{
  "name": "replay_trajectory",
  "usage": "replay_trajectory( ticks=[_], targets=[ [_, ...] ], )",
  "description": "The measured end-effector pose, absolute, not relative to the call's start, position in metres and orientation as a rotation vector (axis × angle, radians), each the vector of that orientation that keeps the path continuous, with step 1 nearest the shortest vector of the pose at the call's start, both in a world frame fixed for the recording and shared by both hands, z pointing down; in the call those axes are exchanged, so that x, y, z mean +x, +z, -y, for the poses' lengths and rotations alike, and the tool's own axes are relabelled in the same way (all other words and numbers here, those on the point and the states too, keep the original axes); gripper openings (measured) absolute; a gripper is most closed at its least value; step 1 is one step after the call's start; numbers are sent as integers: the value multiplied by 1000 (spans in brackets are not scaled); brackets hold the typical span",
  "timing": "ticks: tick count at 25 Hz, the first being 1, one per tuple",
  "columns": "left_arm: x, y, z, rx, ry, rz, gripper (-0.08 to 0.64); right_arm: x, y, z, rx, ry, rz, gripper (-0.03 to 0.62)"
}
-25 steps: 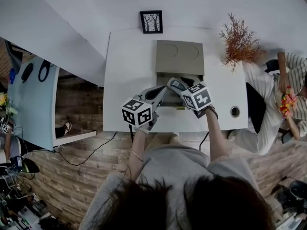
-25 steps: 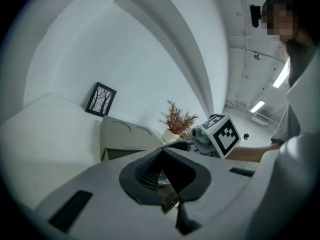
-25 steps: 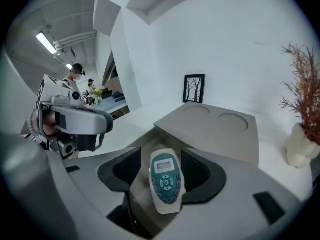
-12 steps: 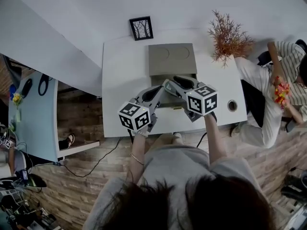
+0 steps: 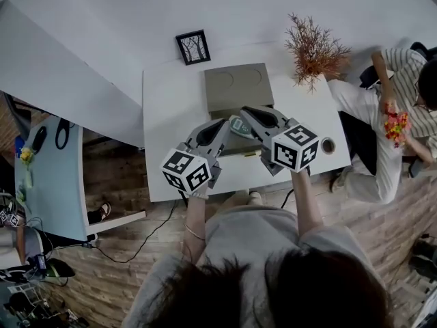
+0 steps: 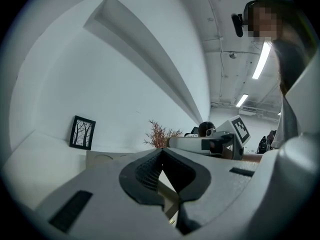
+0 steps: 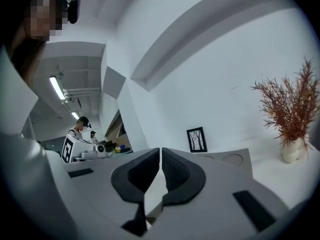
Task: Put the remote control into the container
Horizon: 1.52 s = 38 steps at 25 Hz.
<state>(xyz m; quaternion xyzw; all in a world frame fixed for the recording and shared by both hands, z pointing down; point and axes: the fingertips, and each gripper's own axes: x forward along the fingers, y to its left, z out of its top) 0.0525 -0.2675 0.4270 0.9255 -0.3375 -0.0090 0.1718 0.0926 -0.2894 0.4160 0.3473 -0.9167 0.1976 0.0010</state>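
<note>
Remote control (image 5: 238, 126) only partly visible

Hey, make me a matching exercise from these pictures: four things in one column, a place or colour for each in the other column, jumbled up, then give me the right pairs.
Things on the table:
1. framed picture
2. dried plant
3. container
4. round hole

Descriptions:
A. reddish-brown, back right
B. grey-beige, in the middle
C. black frame, back left
D. in the tabletop, right side near the front

Pairs: 1-C, 2-A, 3-B, 4-D
</note>
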Motion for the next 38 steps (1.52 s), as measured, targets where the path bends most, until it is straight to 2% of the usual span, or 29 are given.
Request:
replay_trajectory(
  ticks=[18, 38],
  targets=[
    [58, 380, 238, 2770, -58, 939, 3, 88, 369, 261, 1120, 319, 2936, -3],
    [61, 367, 229, 2821, -75, 924, 3, 89, 353, 251, 1126, 232, 2979, -3]
  ],
)
